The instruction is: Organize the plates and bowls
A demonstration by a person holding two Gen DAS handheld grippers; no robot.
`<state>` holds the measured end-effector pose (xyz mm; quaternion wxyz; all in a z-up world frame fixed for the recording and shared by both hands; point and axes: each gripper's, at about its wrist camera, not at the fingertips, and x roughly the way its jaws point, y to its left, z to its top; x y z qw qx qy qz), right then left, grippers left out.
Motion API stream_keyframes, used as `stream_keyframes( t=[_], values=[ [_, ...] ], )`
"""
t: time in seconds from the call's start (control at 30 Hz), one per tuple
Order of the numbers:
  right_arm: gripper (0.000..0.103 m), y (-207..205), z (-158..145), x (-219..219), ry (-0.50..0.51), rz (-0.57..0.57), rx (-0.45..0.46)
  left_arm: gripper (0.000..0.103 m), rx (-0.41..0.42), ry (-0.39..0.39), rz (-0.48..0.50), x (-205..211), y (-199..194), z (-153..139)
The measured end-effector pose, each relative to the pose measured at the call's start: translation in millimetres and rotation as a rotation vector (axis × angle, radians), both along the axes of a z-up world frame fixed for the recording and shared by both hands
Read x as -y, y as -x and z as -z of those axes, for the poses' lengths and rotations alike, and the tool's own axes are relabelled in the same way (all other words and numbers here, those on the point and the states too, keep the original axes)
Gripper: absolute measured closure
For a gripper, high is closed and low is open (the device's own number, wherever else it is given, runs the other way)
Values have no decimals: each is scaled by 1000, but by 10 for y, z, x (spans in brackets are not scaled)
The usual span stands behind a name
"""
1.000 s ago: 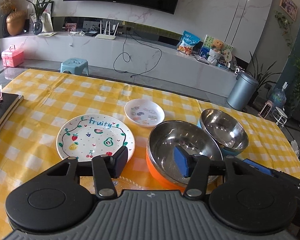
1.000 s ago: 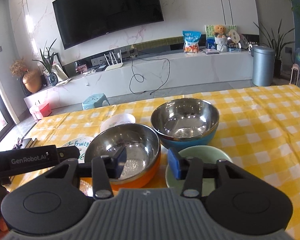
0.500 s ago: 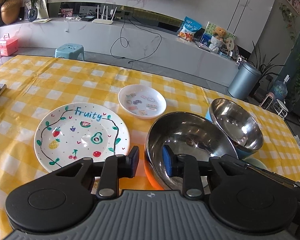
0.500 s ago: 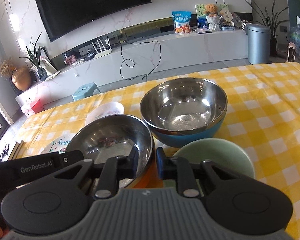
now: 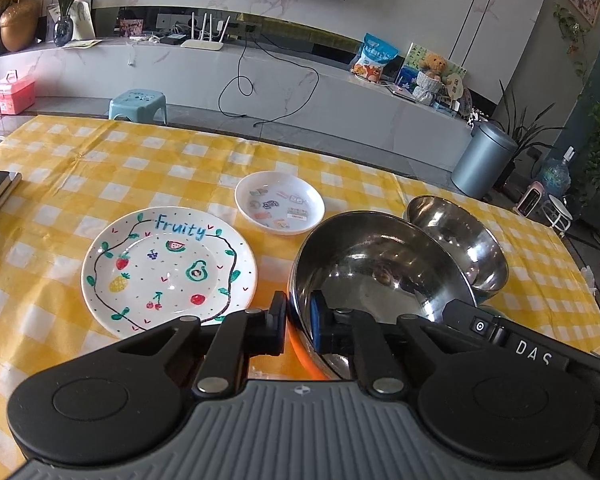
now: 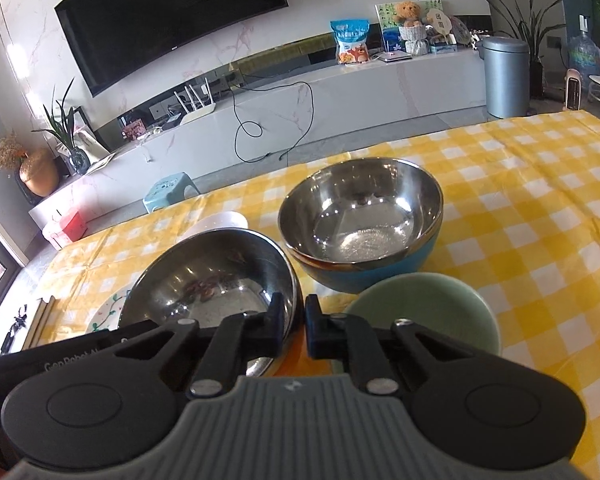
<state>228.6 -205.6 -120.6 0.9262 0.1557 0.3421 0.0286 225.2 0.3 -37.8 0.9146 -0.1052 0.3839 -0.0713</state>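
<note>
Both grippers are going for the same orange-bottomed steel bowl (image 5: 376, 276) near the front edge of the yellow checked tablecloth (image 5: 100, 168), one from each side. The left gripper (image 5: 298, 322) has its jaws closing on the near-left rim, one pad outside and the blue pad inside the wall. The right gripper (image 6: 294, 326) is doing the same on the near-right rim, jaws closing with the thin steel edge between them.

What worries me: that rim is thin, curved and shiny, so a pinch could slide off once the bowl leaves the cloth. If one hand rises faster than the other, I'd guess the bowl twists and clangs into the blue-bottomed steel bowl (image 6: 360, 224) touching it or just beside it behind, or clips the green bowl (image 6: 424, 312) just beside the right gripper.

Orientation-wise the bowl sits mouth up, maybe tipped a hair; it's round, so no real long axis, just the vertical one through its middle. The Fruity plate (image 5: 168, 270) and the small sticker dish (image 5: 280, 202) lie flat to the left, apart from the bowls.
</note>
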Motion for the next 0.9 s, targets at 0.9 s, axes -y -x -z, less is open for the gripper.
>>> stream_keyframes(
  t=[0.9],
  values=[
    [95,1555,-66,4,-97,-112,-146,91,-134,49,-84,-323,1556,-30]
  ],
)
